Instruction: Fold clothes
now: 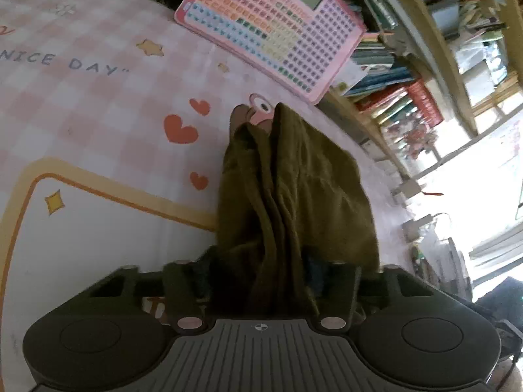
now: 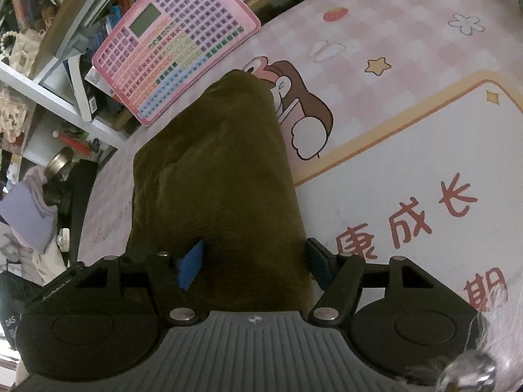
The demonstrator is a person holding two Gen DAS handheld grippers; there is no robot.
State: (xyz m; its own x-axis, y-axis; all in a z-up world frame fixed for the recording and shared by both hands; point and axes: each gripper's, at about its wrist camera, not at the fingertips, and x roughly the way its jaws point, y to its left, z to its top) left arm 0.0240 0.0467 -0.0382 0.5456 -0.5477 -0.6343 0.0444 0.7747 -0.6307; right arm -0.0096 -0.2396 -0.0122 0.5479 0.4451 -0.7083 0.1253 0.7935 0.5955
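An olive-green garment hangs bunched in folds from my left gripper, which is shut on its edge; the cloth hides the fingertips. The same olive-green garment fills the space between the fingers of my right gripper; a blue pad shows on the left finger, and the jaws stand fairly wide with cloth pressed between them. The garment's far end rests on the pink cartoon mat, which also shows in the right wrist view.
A pink learning tablet with coloured keys leans at the mat's far edge, also in the right wrist view. Bookshelves stand behind it. A cluttered shelf and floor items lie left of the mat.
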